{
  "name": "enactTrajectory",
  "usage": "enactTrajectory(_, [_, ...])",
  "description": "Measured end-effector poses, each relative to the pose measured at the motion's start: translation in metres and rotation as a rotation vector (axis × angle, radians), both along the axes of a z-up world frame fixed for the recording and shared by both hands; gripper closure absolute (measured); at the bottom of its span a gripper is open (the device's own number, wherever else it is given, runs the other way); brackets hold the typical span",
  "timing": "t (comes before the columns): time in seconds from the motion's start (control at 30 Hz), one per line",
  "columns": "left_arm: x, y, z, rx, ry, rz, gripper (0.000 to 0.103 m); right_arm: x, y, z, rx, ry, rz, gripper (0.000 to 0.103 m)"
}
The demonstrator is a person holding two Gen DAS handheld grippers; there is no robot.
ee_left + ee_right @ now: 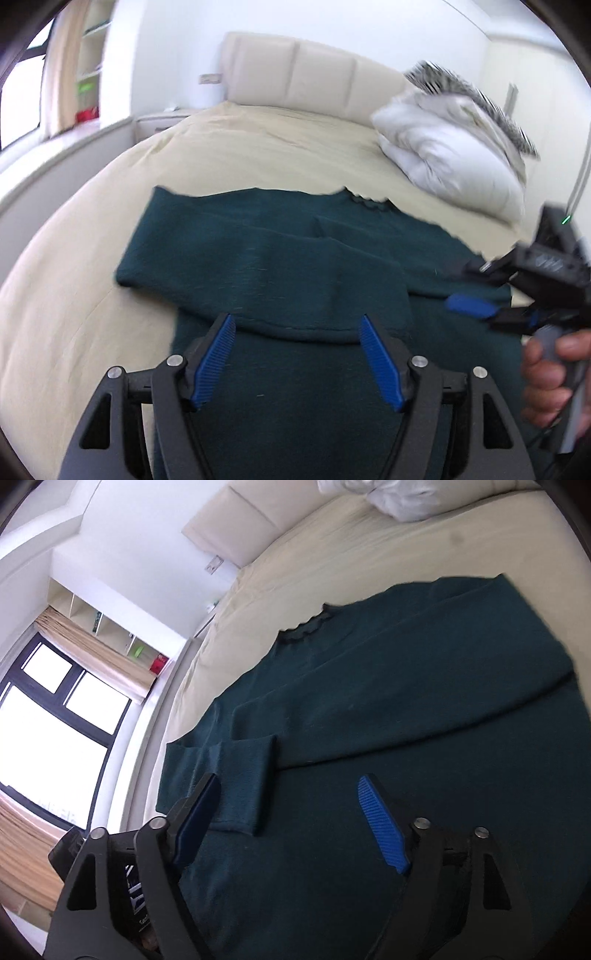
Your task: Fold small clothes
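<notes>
A dark green sweater (280, 266) lies flat on a cream bed sheet (92, 277), its sleeves folded across the body. My left gripper (297, 321) hovers open just above the folded sleeve's cuff, nothing between its blue pads. In the left wrist view my right gripper (476, 310) is at the sweater's right edge, held by a hand (550, 373). In the right wrist view the right gripper (288, 782) stands open over the sweater (424, 720), its left fingertip beside a sleeve cuff (255, 786). No cloth is pinched.
A white duvet with a striped pillow (454, 147) is piled at the bed's far right. A padded headboard (295, 77) stands behind. A window (48, 716), curtains and shelves (110, 627) line the left wall. The left gripper's body (70, 853) shows at lower left.
</notes>
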State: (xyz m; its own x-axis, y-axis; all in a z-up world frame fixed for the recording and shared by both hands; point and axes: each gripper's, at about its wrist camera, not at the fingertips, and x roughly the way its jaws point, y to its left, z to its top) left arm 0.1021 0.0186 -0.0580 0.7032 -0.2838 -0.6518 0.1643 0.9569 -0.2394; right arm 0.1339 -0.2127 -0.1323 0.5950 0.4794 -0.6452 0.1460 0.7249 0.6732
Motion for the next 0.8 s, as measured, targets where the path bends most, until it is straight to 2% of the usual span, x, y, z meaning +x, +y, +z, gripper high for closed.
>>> enactTrajectory(0.03, [0.000,0.010,-0.001,-0.024,0.012,0.021,0.031,0.015,0.011,-0.011,0.040,0.043,0.038,0.040])
enactTrajectory(0.07, [0.000,0.019,-0.002,-0.045,0.022,0.035,0.031,0.022,0.019,-0.016,0.055,0.073,0.049,0.048])
enactTrajectory(0.13, [0.001,0.033,-0.003,-0.070,0.028,0.059,0.032,0.039,0.037,-0.030,0.043,0.140,0.064,0.051])
enactTrajectory(0.17, [0.000,0.038,-0.002,-0.080,0.027,0.068,0.032,0.045,0.045,-0.033,0.038,0.145,0.077,0.055])
enactTrajectory(0.23, [-0.001,0.048,-0.002,-0.096,0.031,0.082,0.032,0.050,0.060,-0.033,-0.021,0.145,0.087,0.061])
enactTrajectory(0.27, [0.001,0.052,-0.002,-0.108,0.034,0.091,0.032,0.053,0.068,-0.030,-0.064,0.138,0.099,0.068])
enactTrajectory(0.33, [-0.001,0.061,-0.001,-0.130,0.032,0.107,0.032,0.056,0.082,-0.023,-0.165,0.110,0.128,0.083])
enactTrajectory(0.37, [-0.001,0.065,0.001,-0.143,0.030,0.115,0.032,0.056,0.091,-0.017,-0.224,0.089,0.147,0.096])
enactTrajectory(0.53, [0.005,0.081,0.011,-0.182,0.018,0.145,0.032,0.051,0.101,0.029,-0.382,-0.055,0.213,0.096])
enactTrajectory(0.67, [0.020,0.086,0.023,-0.165,-0.008,0.157,0.032,0.056,0.064,0.063,-0.424,-0.132,0.197,0.097])
enactTrajectory(0.73, [0.033,0.086,0.026,-0.146,-0.014,0.164,0.032,0.055,0.043,0.067,-0.433,-0.133,0.165,0.097])
enactTrajectory(0.8, [0.050,0.084,0.024,-0.117,0.003,0.175,0.032,0.062,0.018,0.054,-0.449,-0.115,0.163,0.097])
